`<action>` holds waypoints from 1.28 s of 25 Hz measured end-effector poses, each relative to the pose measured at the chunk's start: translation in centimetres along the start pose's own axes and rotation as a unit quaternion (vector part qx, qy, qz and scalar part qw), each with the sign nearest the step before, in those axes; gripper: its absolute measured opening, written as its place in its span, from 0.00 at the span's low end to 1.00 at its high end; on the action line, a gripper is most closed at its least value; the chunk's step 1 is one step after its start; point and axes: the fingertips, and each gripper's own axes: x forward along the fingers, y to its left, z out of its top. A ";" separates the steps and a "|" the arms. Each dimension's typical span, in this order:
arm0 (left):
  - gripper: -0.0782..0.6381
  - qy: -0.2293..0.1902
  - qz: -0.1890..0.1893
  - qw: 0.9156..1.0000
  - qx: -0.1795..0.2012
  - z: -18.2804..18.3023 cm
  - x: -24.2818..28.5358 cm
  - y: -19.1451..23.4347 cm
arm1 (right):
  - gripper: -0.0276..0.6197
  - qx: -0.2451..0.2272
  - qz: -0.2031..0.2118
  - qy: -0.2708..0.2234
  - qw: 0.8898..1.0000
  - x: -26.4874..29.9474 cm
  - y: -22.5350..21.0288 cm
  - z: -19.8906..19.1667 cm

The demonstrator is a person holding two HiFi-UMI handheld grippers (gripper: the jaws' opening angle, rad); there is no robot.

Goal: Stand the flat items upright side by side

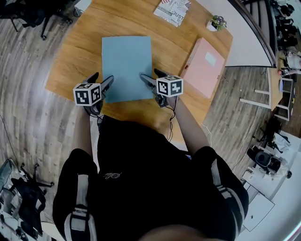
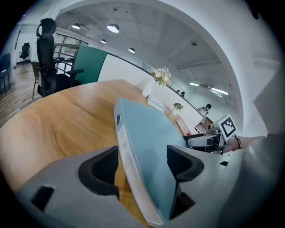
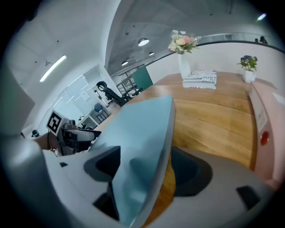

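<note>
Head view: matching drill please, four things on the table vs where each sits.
Things:
1. blue folder
2. pink folder
3. magazine
4. potted plant

Places:
A. far right corner
B. middle, reaching the near edge
C. far edge, left of the plant
D. right side, lying flat

Pairs: 1-B, 2-D, 3-C, 4-A

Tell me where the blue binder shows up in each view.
Head view: blue binder upper centre, lying flat.
Left gripper view: binder centre, between the jaws.
Right gripper view: binder centre-left, between the jaws.
Shared landmark: small potted plant, in all three.
</note>
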 end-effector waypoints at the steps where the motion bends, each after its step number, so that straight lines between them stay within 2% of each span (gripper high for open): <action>1: 0.60 -0.002 -0.009 1.000 0.005 1.4 0.7 0.5 | 0.60 0.007 0.004 0.000 1.000 0.7 -0.3 1.3; 3: 0.60 -0.002 -0.023 1.000 0.004 3.8 2.1 1.6 | 0.62 0.036 0.009 0.000 0.999 2.0 -0.8 3.3; 6: 0.60 0.006 -0.029 0.999 -0.027 5.8 3.8 3.0 | 0.68 0.069 0.010 0.014 0.997 4.0 -1.3 4.8; 9: 0.60 0.033 -0.036 0.998 -0.048 5.6 5.2 3.3 | 0.68 0.043 -0.010 0.047 0.998 5.3 -2.0 4.9; 11: 0.60 0.041 -0.037 0.997 -0.056 5.2 5.7 3.2 | 0.67 0.037 -0.007 0.058 0.998 5.8 -2.0 4.9; 14: 0.60 0.037 -0.026 0.996 -0.075 5.2 6.0 3.1 | 0.67 0.031 0.001 0.062 0.998 6.2 -1.7 5.3; 17: 0.60 0.028 -0.002 0.997 -0.075 5.7 5.9 3.4 | 0.67 0.013 0.001 0.056 0.998 6.7 -1.5 6.2; 20: 0.57 -0.015 0.025 0.998 -0.057 7.5 4.9 3.9 | 0.66 -0.007 0.005 0.028 1.000 7.2 -0.7 8.1; 23: 0.56 -0.067 0.051 0.996 -0.016 10.1 3.8 3.7 | 0.66 -0.037 0.013 -0.020 0.999 7.1 0.5 11.0; 27: 0.56 -0.120 0.071 0.990 0.032 13.6 1.8 3.4 | 0.66 -0.084 0.013 -0.084 0.993 6.2 2.0 14.8; 32: 0.56 -0.167 0.095 0.978 0.084 17.1 -0.5 2.8 | 0.66 -0.133 0.009 -0.149 0.980 5.0 3.8 18.3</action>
